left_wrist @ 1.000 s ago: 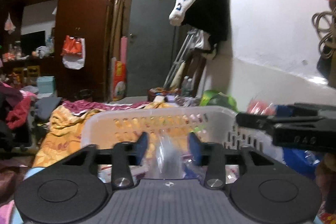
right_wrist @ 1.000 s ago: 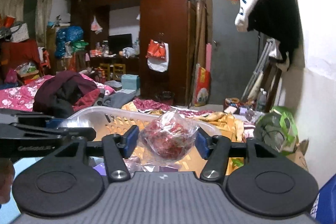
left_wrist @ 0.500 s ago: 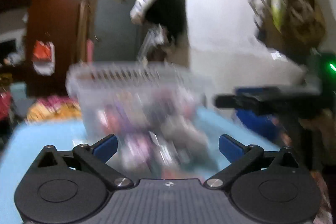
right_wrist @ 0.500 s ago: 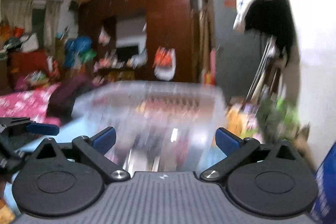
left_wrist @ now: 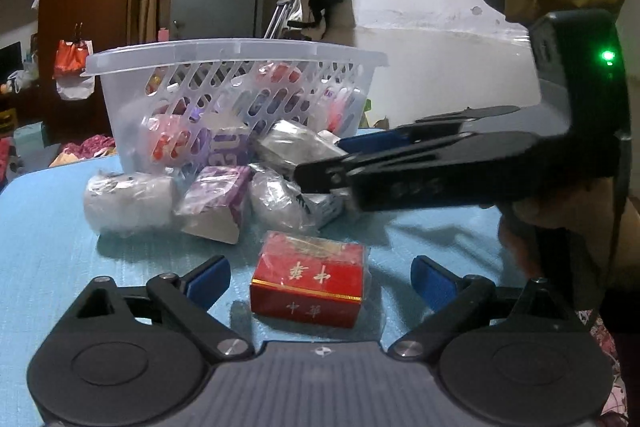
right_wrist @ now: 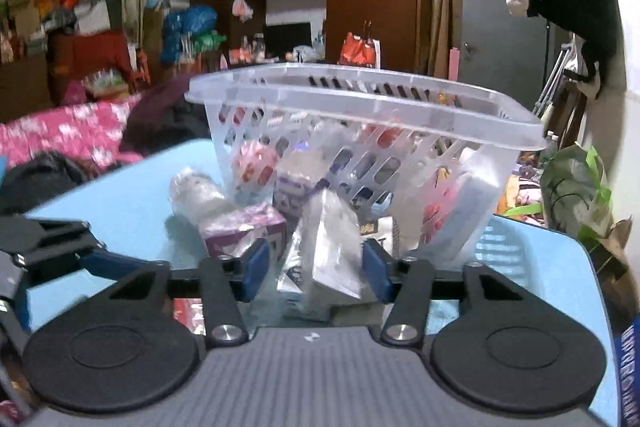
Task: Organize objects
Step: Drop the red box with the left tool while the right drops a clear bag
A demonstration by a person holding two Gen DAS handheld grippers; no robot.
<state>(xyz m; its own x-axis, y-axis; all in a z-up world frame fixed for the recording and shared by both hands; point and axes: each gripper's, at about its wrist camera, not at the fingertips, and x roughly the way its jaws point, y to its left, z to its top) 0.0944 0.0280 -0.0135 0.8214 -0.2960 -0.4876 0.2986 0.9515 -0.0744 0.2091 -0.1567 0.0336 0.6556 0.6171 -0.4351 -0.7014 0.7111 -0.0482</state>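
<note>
Left wrist: left gripper (left_wrist: 320, 277) spread wide w/ red rectangular cigarette box (left_wrist: 308, 281) between jaws, untouched, on blue tabletop (left_wrist: 48, 227). Right wrist: right gripper (right_wrist: 313, 273), jaws just been closing, straddles clear-wrapped silvery packet (right_wrist: 330, 247) beside clear perforated plastic basket (right_wrist: 360, 107); pads look not yet pressing. Risk: slick wrap slips, packet tips.

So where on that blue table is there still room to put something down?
Bare table lies left of the red box, below the white roll. Another strip runs right of the basket. It is crowded in front of the basket, where wrapped packets pile up.

Right gripper (right_wrist: 312, 273) fingers closing round clear packet (right_wrist: 334, 247) — basket (right_wrist: 360, 99) behind.
</note>
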